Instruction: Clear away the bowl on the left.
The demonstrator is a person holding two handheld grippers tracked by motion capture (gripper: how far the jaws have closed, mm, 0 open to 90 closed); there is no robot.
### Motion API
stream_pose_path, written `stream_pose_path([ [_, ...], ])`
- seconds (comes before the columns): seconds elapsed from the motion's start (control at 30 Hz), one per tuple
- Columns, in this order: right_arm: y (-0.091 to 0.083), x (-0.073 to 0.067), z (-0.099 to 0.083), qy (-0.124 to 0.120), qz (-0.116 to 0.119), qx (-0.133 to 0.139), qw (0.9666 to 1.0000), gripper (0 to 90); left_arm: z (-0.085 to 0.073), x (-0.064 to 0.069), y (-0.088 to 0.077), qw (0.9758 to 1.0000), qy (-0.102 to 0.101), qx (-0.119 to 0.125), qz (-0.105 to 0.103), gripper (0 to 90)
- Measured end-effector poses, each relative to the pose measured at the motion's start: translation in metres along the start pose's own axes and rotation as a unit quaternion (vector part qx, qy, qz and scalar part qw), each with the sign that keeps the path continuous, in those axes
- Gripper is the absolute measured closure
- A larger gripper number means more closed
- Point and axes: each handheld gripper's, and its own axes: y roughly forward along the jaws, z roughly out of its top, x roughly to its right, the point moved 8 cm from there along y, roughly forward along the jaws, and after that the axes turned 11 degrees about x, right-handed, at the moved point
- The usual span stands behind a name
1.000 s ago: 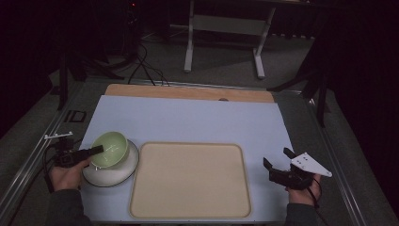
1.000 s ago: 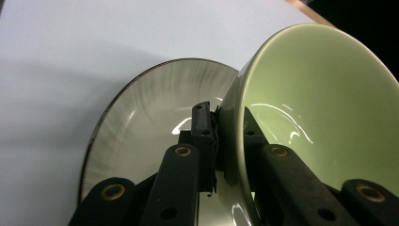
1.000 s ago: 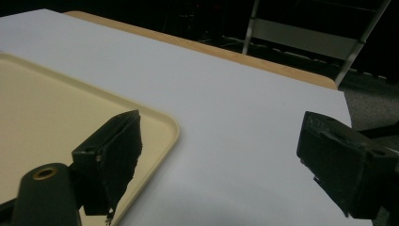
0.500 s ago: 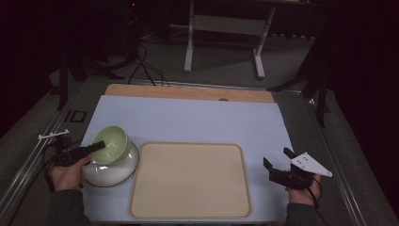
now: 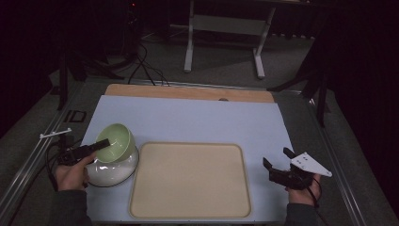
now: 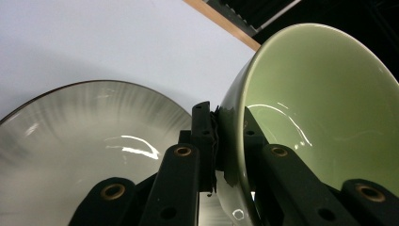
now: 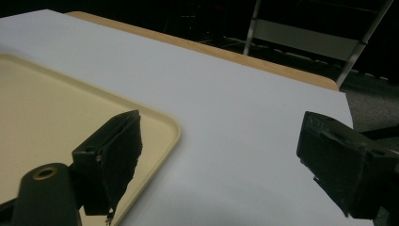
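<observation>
Tipping up now: the green bowl (image 5: 114,142) has gone from sitting flat inside the white bowl (image 5: 113,168) a second ago to leaning hard on its side, mouth turned toward the tray. The left tool (image 5: 97,147) is clamped on its rim, one jaw inside and one outside, which the left gripper view shows nicely (image 6: 225,141). So I'd say the lift-out is underway and the nested pair is coming apart. The green one still looks low, just above or maybe touching the white bowl right under the tool; I can't tell which.

The white bowl (image 6: 84,141) sits directly below the left tool and hasn't budged. A rim pinch on a glossy bowl looks slippy, and a drop would land it on the white one.

The beige tray (image 5: 190,181) lies just past the left tool's tip, toward the other hand, and it's bare, so that's my guess for the landing spot. The right tool (image 5: 277,165) hasn't moved, jaws spread wide with nothing between them, hovering over the tabletop (image 5: 197,122) beside the tray's far edge (image 7: 155,120). Nothing sits between the bowl and the tray.
</observation>
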Motion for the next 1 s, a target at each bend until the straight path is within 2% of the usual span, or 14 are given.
stream_pose_path([
  [0.4, 0.0, 0.0, 0.0, -0.001, 0.001, 0.0, 1.0, 14.0, -0.004, 0.02, 0.008, 0.9997, 0.021, -0.003, -0.013, 83.0],
  [1.0, 0.0, 0.0, 0.0, -0.001, 0.001, 0.0, 1.0, 14.0, -0.012, 0.039, 0.019, 0.999, 0.031, -0.015, -0.027, 83.0],
])
